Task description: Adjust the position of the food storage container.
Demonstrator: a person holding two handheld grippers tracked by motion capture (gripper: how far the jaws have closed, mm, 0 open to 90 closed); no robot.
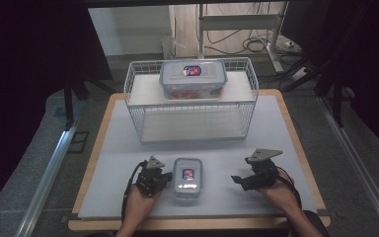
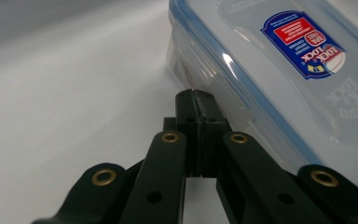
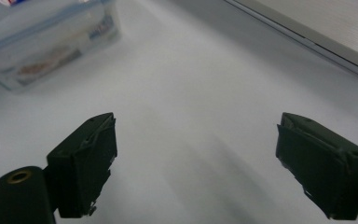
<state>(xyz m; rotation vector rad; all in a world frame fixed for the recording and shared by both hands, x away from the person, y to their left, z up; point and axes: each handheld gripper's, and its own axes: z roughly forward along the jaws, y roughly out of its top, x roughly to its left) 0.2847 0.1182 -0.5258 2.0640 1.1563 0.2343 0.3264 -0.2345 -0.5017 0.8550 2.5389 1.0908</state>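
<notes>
Clear plastic small container (image 1: 187,177), blue-rimmed lid with a red and blue label, lies flat on the pale grey mat (image 1: 128,148) at the near middle of the table, its long side running away from the person. This box serves as the landmark.

Left gripper (image 1: 164,178): just left of the small container, held in the left hand (image 1: 139,196), its nose pointing toward the box's left wall. In the left gripper view its two black jaws are pressed flat together with nothing between them, tips close against the side of the box under the blue lid edge (image 2: 242,84). Whether the tips actually touch the wall cannot be told. Label (image 2: 305,44) on the lid reads sideways in that view.

Right gripper (image 1: 237,180): well to the right of the small container, apart from it, held in the right hand (image 1: 279,190), aimed leftward at the box. In the right gripper view the jaws stand spread wide, with bare mat between them; the small container (image 3: 51,42) sits ahead and off toward the upper left, well clear of the tips.

White wire rack (image 1: 191,106): beyond the small container, at the far side of the mat. A larger clear container (image 1: 192,78) with the same kind of blue-edged lid and label rests on its upper shelf. Lower level of the rack holds nothing visible.

Wooden table edge (image 1: 96,148) shows around the mat.
</notes>
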